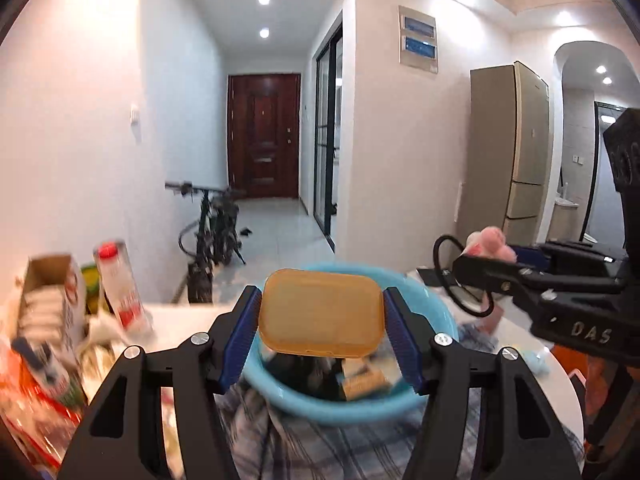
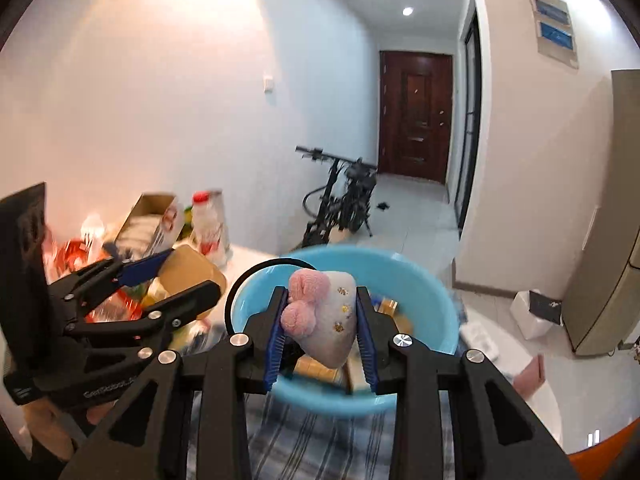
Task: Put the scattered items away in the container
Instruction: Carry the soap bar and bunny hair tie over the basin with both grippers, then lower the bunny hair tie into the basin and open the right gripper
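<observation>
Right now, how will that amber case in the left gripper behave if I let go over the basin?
The amber case looks rigid and smooth, so it may slip rather than flex. Its rounded corners suggest it could slide or bounce among items already in the blue basin.

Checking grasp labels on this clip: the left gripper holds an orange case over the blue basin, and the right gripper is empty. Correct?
Not quite. The right gripper is not empty: the right wrist view shows it shut on a white and pink plush toy. The left gripper does hold the orange case over the blue basin.
</observation>
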`<action>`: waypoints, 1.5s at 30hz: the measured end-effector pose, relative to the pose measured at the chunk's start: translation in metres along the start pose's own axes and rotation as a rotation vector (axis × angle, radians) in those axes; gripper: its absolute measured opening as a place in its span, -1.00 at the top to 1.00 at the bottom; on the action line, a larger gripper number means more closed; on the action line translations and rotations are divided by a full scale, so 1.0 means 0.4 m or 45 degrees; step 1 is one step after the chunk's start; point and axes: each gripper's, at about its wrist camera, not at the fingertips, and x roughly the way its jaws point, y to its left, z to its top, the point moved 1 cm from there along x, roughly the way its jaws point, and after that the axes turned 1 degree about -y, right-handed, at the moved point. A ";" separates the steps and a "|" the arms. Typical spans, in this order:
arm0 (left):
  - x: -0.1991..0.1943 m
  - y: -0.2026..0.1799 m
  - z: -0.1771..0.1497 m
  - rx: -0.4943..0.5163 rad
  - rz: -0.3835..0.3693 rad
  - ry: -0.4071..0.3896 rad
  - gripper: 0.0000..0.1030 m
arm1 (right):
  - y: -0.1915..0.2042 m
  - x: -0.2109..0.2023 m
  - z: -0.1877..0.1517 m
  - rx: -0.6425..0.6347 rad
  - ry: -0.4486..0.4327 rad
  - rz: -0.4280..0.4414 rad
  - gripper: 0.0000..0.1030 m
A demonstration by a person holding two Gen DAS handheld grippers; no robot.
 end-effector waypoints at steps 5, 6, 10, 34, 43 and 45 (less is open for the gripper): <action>0.049 0.000 0.049 -0.011 0.008 -0.035 -0.17 | -0.045 0.034 0.066 0.055 -0.048 -0.030 0.33; 0.063 -0.002 0.050 -0.004 0.009 -0.036 -0.17 | -0.054 0.047 0.071 0.065 -0.049 -0.035 0.33; 0.127 -0.006 0.028 0.003 -0.002 -0.001 -0.17 | -0.082 0.106 0.061 0.088 -0.034 -0.034 0.33; 0.235 0.032 -0.044 -0.043 0.057 0.132 -0.17 | -0.045 0.233 0.007 0.046 0.132 -0.018 0.33; 0.232 0.049 -0.039 -0.058 0.054 0.125 -0.17 | -0.047 0.236 0.007 0.049 0.134 -0.013 0.33; 0.234 0.050 -0.039 -0.055 0.052 0.128 -0.17 | -0.046 0.236 0.008 0.047 0.136 -0.012 0.33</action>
